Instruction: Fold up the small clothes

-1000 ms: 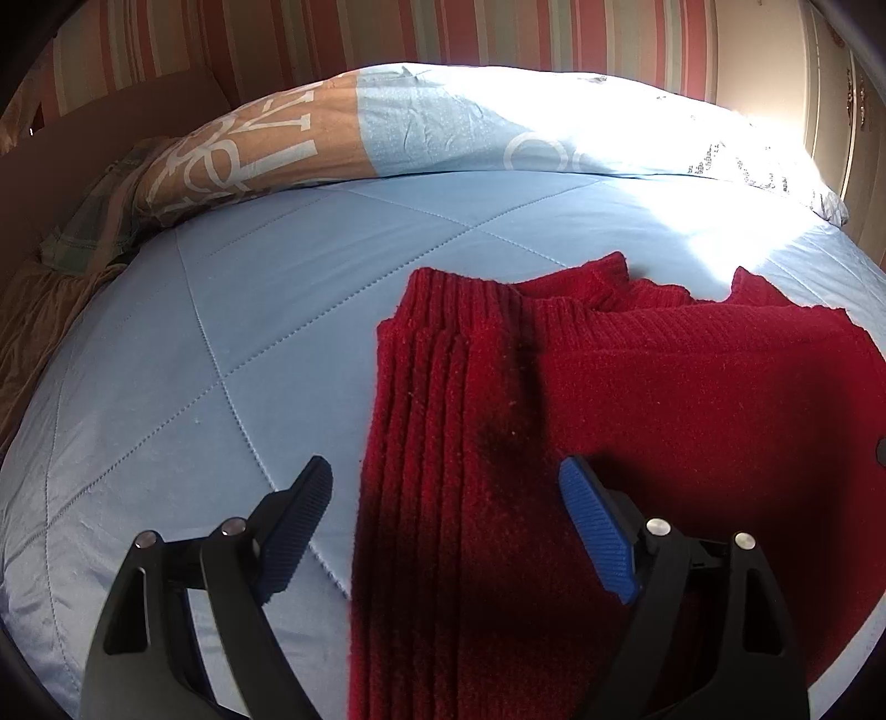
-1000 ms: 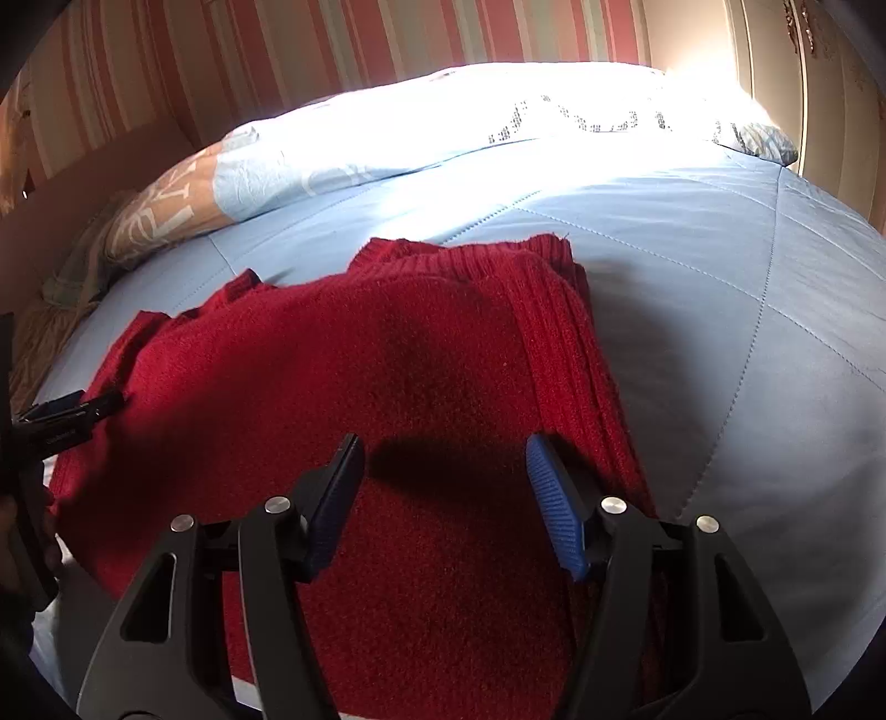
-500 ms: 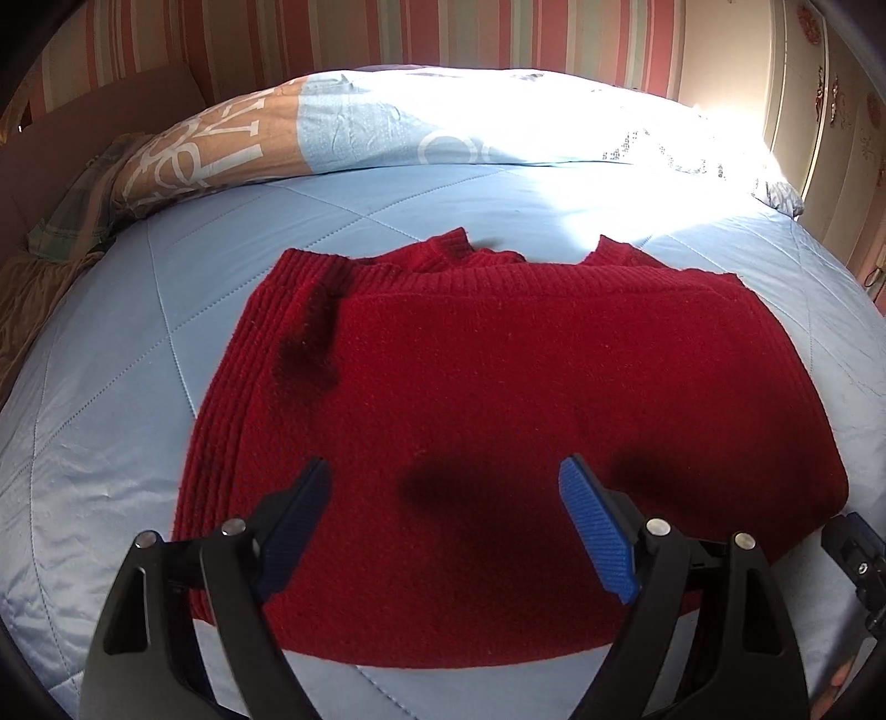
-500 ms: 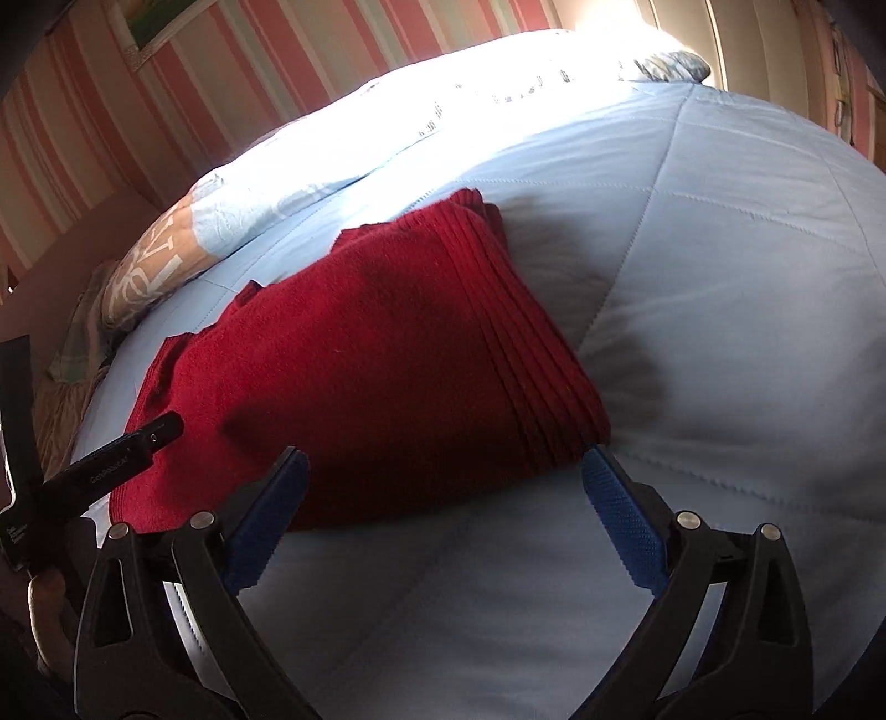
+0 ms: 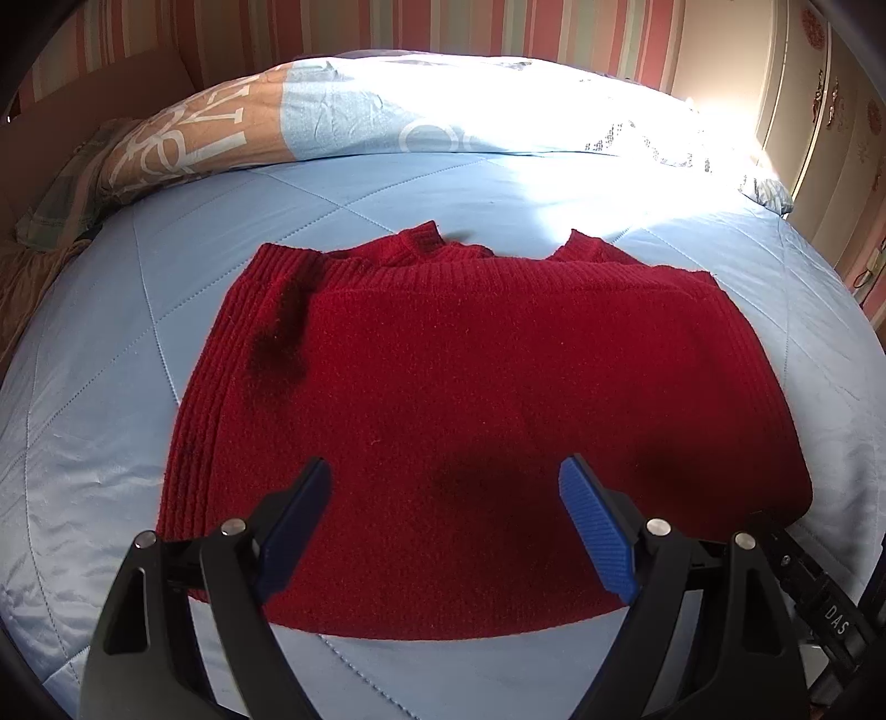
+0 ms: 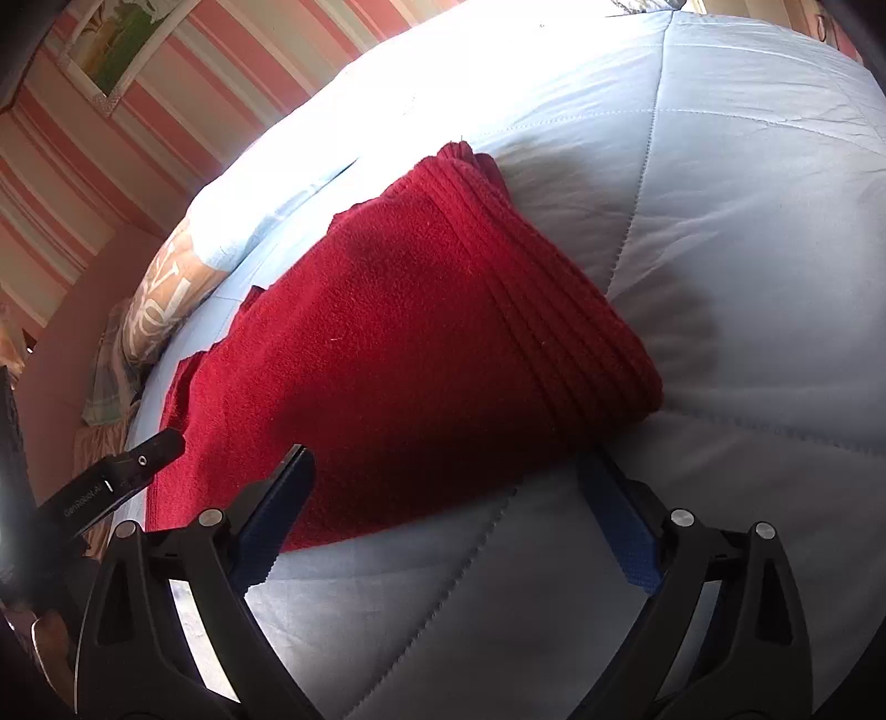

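A red knitted sweater (image 5: pixel 470 376) lies folded flat on the light blue quilt (image 5: pixel 138 343), neckline away from me. My left gripper (image 5: pixel 446 465) hovers open over the sweater's near edge, nothing between its blue pads. In the right wrist view the sweater (image 6: pixel 398 343) tilts across the frame, ribbed fold to the right. My right gripper (image 6: pixel 446 455) stands wide at the sweater's near right corner, its jaws closing slightly; the corner lies in the gap, and the pads do not press on it. The left gripper's black finger (image 6: pixel 138 471) shows at the left edge.
A patterned blue and tan pillow (image 5: pixel 332 111) lies along the far side of the bed. Striped pink wall behind, a cream wardrobe (image 5: pixel 830 122) at the right. Checked fabric (image 5: pixel 61 199) is bunched at the bed's far left. A framed picture (image 6: pixel 111 50) hangs on the wall.
The left gripper slid right, from the sweater's left fold to its near middle. The right gripper opened wide, rolled, and drew back from on top of the sweater to its near right corner.
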Motion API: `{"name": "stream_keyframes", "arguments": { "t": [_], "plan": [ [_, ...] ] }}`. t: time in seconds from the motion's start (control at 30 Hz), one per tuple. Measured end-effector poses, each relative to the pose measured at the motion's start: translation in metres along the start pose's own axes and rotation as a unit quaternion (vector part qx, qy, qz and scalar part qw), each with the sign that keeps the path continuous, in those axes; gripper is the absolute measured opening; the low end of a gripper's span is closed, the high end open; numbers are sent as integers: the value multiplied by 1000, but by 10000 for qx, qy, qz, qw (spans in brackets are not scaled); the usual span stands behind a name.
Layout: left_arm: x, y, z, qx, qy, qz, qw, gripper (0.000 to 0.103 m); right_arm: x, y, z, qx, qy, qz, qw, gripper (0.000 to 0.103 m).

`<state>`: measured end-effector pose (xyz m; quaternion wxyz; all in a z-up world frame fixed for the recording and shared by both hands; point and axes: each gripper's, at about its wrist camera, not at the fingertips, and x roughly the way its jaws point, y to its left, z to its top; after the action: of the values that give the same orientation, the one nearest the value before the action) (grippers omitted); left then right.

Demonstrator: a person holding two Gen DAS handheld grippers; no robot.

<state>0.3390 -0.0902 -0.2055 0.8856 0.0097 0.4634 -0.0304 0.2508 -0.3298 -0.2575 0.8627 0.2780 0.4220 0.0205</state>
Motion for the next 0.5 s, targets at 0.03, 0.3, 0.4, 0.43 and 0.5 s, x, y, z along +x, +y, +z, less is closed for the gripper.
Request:
{"name": "stream_keyframes", "arguments": {
  "t": [0.03, 0.3, 0.4, 0.43, 0.5],
  "plan": [
    [3, -1, 0, -12, 51, -1, 10000, 85, 1, 1, 0, -30, 0, -32, 10000, 95],
    [10, -8, 2, 24, 165, -42, 9999, 85, 6, 4, 1, 74, -89, -7, 9999, 93],
    [10, -9, 2, 17, 166, -11, 9999, 85, 16, 3, 20, 291, -185, 124, 9993, 93],
    [11, -8, 2, 5, 178, -19, 9998, 85, 19, 2, 26, 370, -234, 155, 9989, 92],
    [12, -8, 2, -6, 186, -17, 9998, 85, 22, 0, 34, 490, -297, 202, 9982, 87]
  ]
}}
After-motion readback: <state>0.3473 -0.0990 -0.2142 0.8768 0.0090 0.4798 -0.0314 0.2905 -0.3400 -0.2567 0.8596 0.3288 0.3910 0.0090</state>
